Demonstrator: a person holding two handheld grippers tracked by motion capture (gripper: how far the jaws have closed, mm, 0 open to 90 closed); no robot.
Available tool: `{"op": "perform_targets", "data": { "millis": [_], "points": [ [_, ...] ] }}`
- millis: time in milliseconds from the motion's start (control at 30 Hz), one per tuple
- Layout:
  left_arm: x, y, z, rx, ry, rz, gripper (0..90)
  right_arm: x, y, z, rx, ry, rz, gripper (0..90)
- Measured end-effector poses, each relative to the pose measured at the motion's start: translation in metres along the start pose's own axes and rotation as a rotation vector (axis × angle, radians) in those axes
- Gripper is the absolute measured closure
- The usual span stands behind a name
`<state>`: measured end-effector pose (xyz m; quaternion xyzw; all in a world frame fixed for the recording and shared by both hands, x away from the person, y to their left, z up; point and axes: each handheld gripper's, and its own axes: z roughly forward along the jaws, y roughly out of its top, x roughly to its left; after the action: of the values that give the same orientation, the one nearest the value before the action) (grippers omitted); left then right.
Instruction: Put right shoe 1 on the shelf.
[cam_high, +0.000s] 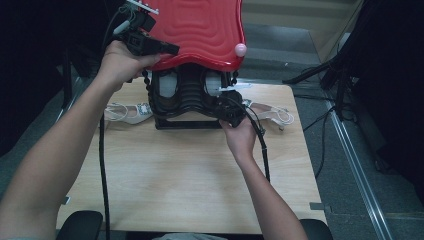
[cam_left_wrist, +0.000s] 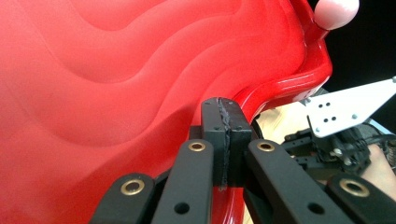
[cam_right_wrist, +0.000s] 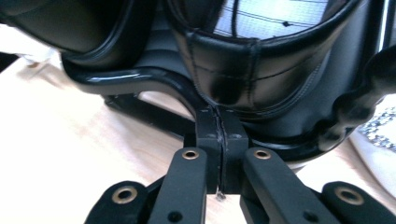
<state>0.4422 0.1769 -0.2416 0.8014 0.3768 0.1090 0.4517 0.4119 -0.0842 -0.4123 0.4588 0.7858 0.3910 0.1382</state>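
A: Where is the red lid (cam_high: 200, 30) found?
B: Raised over the black case (cam_high: 187, 97) on the table (cam_high: 175, 175) (far edge).
A: And the grippers?
B: The left gripper (cam_high: 167, 48) is seen closed against the lid's rim; the right gripper (cam_high: 220, 102) is closed, empty, at the case.

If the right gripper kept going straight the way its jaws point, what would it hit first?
Most likely the black padded cushion right ahead of the right gripper. The jaws are shut with the tips just at its lower edge; whether they already touch is unclear.

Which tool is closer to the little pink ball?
The right. The right tool sits below the pink ball, down at the black frame. The left tool is at the far side of the red lid.
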Motion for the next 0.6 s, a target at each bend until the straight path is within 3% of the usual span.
{"op": "perform_targets", "data": {
  "millis": [100, 200, 267, 333, 433, 600],
  "points": [
    [0.001, 0.001, -0.001, 0.002, -0.008, -0.015, 89.7, 0.001, -0.005, -0.005, -0.005, 0.035, -0.004, 89.5],
    [0.002, 0.003, -0.002, 0.015, -0.052, -0.049, 80.8, 0.003, -0.012, -0.010, -0.007, 0.065, -0.007, 89.5],
    [-0.002, 0.003, -0.003, 0.024, -0.027, -0.045, 78.8, 0.004, -0.016, -0.014, -0.006, 0.081, -0.022, 88.5],
    [-0.006, 0.002, -0.008, 0.016, -0.042, -0.037, 75.5, 0.004, -0.021, -0.017, -0.011, 0.094, -0.024, 88.3],
    [-0.011, 0.000, -0.019, 0.004, -0.031, -0.027, 71.0, 0.002, -0.029, -0.022, -0.013, 0.119, -0.011, 87.0],
    [-0.017, -0.013, -0.037, 0.001, -0.034, -0.030, 65.5, -0.004, -0.045, -0.027, -0.023, 0.155, -0.012, 84.2]
  ]
}}
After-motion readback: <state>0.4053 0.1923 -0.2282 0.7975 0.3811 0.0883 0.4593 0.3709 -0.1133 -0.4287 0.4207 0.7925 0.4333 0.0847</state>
